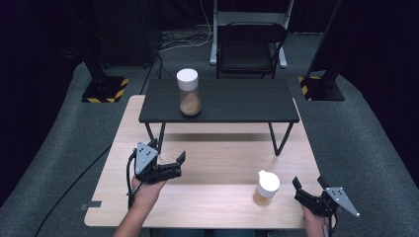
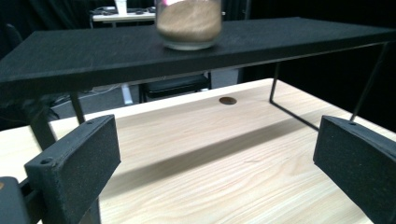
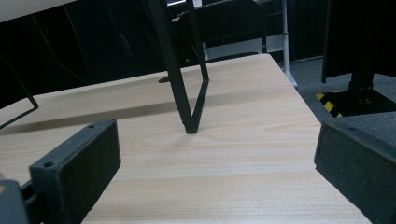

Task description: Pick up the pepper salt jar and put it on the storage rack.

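1. Light wood table (image 1: 217,163), near centre.
2. Black shelf riser (image 1: 232,101) stands on the table's far half, on thin metal legs.
3. Grey carpet floor (image 1: 365,143).
4. Black folding chair (image 1: 249,47) behind the table, far.
5. Hazard-striped stand bases (image 1: 104,90) far left and far right.
6. Dark surroundings.

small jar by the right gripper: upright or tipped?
Upright. The small white-capped glass jar of tan powder stands on its base on the light wooden table, cap on top.

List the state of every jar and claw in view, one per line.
Tall jar: upright on the black shelf, white lid on, part full of brown powder.
Small jar: upright on the table, white lid on.
Left claw: open, empty.
Right claw: open, empty.
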`<act>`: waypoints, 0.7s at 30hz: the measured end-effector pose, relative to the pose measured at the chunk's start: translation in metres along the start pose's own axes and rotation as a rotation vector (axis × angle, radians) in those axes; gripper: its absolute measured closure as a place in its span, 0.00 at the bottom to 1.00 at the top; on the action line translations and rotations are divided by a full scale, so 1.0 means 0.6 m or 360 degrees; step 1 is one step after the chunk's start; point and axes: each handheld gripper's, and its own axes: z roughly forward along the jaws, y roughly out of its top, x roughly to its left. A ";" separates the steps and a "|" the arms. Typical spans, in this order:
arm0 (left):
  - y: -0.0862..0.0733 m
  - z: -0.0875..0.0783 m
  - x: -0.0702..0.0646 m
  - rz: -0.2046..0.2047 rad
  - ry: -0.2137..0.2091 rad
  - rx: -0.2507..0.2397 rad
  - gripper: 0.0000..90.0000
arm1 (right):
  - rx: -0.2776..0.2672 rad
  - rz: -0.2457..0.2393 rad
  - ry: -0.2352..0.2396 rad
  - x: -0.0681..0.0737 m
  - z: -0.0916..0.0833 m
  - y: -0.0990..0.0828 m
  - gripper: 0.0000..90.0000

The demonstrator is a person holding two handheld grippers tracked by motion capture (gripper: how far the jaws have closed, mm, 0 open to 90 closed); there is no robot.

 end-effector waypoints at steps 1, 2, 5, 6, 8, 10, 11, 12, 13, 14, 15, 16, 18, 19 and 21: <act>-0.005 -0.001 0.000 -0.0002 0.0005 0.0000 0.00 | 0.0002 -0.0003 0.0003 0.000 0.000 0.000 0.00; -0.010 -0.002 0.002 -0.0002 0.0005 0.0005 0.00 | 0.0002 -0.0006 0.0004 0.000 0.000 0.000 0.00; -0.025 -0.006 0.011 0.0007 -0.0015 0.0020 0.00 | 0.0002 -0.0005 0.0007 -0.001 0.000 0.000 0.00; -0.030 -0.008 0.015 0.0009 -0.0028 0.0027 0.00 | 0.0001 -0.0004 0.0007 -0.001 0.000 0.000 0.00; -0.040 -0.013 0.021 0.0012 -0.0035 0.0030 0.00 | 0.0002 -0.0001 0.0006 -0.001 0.000 0.000 0.00; -0.051 -0.018 0.026 -0.0007 -0.0030 0.0033 0.00 | 0.0003 -0.0001 0.0007 -0.001 0.000 0.001 0.00; -0.057 -0.019 0.028 -0.0025 -0.0027 0.0035 0.00 | 0.0003 -0.0001 0.0007 -0.001 0.000 0.001 0.00; -0.064 -0.020 0.030 -0.0044 -0.0024 0.0036 0.00 | 0.0003 -0.0001 0.0007 -0.001 0.000 0.001 0.00; -0.073 -0.021 0.032 -0.0074 -0.0010 0.0041 0.00 | 0.0002 -0.0002 0.0007 -0.001 0.000 0.000 0.00; -0.078 -0.021 0.033 -0.0089 -0.0002 0.0047 0.00 | 0.0002 -0.0002 0.0006 -0.001 0.000 0.000 0.00; -0.085 -0.022 0.034 -0.0100 0.0009 0.0053 0.00 | 0.0002 -0.0001 0.0006 -0.001 0.000 0.000 0.00; -0.092 -0.023 0.036 -0.0101 0.0014 0.0057 0.00 | 0.0002 -0.0001 0.0006 -0.001 0.000 0.000 0.00; -0.103 -0.023 0.037 -0.0112 0.0032 0.0069 0.00 | 0.0003 0.0000 0.0005 -0.001 0.000 0.000 0.00; -0.110 -0.024 0.039 -0.0116 0.0038 0.0069 0.00 | 0.0003 0.0001 0.0005 -0.001 0.000 0.000 0.00; -0.121 -0.025 0.041 -0.0147 0.0044 0.0075 0.00 | 0.0004 -0.0001 0.0006 -0.001 0.000 0.001 0.00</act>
